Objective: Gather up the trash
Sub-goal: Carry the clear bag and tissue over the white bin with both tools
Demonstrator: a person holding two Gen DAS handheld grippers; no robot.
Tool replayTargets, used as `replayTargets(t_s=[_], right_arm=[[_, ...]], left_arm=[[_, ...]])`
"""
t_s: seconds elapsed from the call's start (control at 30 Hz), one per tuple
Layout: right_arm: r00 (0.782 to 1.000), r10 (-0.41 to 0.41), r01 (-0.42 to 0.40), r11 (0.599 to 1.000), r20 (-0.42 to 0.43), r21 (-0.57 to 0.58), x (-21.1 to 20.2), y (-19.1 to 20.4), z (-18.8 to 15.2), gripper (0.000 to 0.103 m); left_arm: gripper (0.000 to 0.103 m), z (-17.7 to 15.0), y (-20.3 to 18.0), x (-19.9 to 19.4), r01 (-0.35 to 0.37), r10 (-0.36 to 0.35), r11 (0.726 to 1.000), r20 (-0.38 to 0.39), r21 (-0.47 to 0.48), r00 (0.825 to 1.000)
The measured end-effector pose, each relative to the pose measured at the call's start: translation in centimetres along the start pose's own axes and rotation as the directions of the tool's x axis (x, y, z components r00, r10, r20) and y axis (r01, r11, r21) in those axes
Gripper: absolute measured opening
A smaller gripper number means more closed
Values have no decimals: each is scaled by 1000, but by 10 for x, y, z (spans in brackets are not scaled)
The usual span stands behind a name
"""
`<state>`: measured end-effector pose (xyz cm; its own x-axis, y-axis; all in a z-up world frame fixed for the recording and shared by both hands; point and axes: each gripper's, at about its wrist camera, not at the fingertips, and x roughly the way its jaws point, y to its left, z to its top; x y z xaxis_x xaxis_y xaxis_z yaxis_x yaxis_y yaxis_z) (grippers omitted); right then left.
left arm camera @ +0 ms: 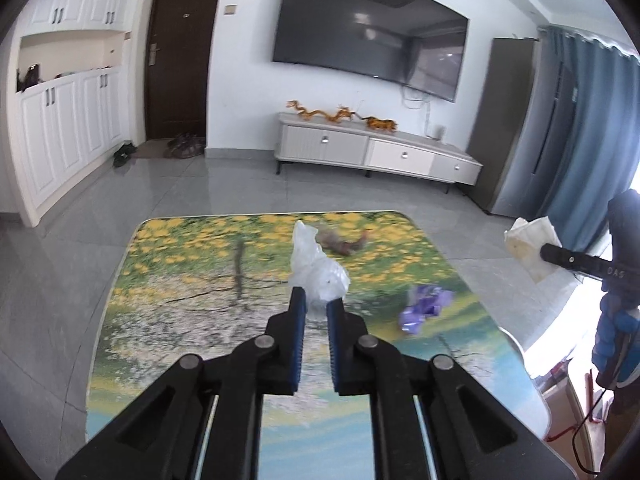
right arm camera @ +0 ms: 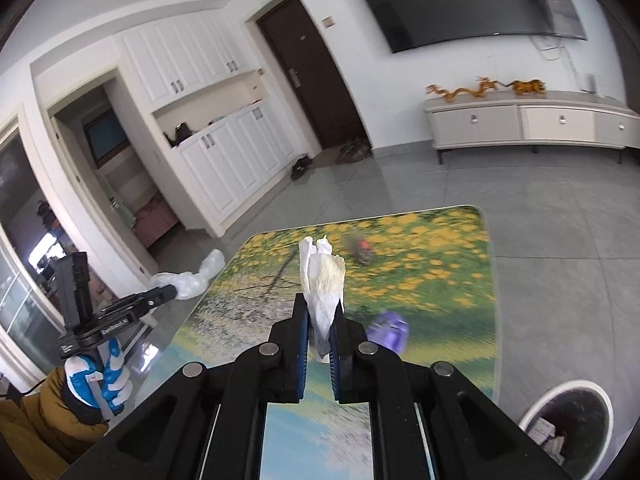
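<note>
I am holding two pieces of trash at once, both lifted clear above the table (left arm camera: 168, 280). My left gripper (left arm camera: 316, 300) is clamped on a crumpled clear plastic bag (left arm camera: 316, 268), which is standing up from between the blue pads, and my right gripper (right arm camera: 322, 312) is pinching a white tissue (right arm camera: 322, 280) with a yellowish stain, its jaws drawn narrow around it. The left view is showing me the far side of that tissue at its right edge, hanging from the right gripper's black tip in front of the blue curtain (left arm camera: 592, 128); the right view is giving me the bag from the side, at its left, beyond the table's edge. A purple wrapper (left arm camera: 424, 308) is lying on the table to the right of both grippers, and a small brown scrap (left arm camera: 344, 242), blurred, is sitting farther back among the printed yellow flowers. Only the right view is showing the white bin (right arm camera: 568, 428) on the floor beside the table's near right corner, with some trash already inside, and the gloved hand (right arm camera: 100, 380) gripping the left handle. Only the left view is showing the tall grey fridge (left arm camera: 508, 128) next to the curtain.
</note>
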<state>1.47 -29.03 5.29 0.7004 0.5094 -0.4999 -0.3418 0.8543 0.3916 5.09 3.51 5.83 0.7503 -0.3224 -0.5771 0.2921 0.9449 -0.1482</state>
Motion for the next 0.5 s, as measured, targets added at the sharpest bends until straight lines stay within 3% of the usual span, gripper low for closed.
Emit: replayTargets(t_s=[0.23,0.4,0.5], right_arm=[[993,-113,106,986,45,126,-56,-57,-32,9],[976,-214,197,953,50,229,-89,-100,-58,9],[959,-281,258,922,38,288,-104,-126,-72,9]], left_arm=[[9,0,-57,9,105,-104,992,-21,70,994],[9,2,-112,30,211,-203,969,-71,129,977],[9,1,-153,51,282,-264,946,-122,162,957]])
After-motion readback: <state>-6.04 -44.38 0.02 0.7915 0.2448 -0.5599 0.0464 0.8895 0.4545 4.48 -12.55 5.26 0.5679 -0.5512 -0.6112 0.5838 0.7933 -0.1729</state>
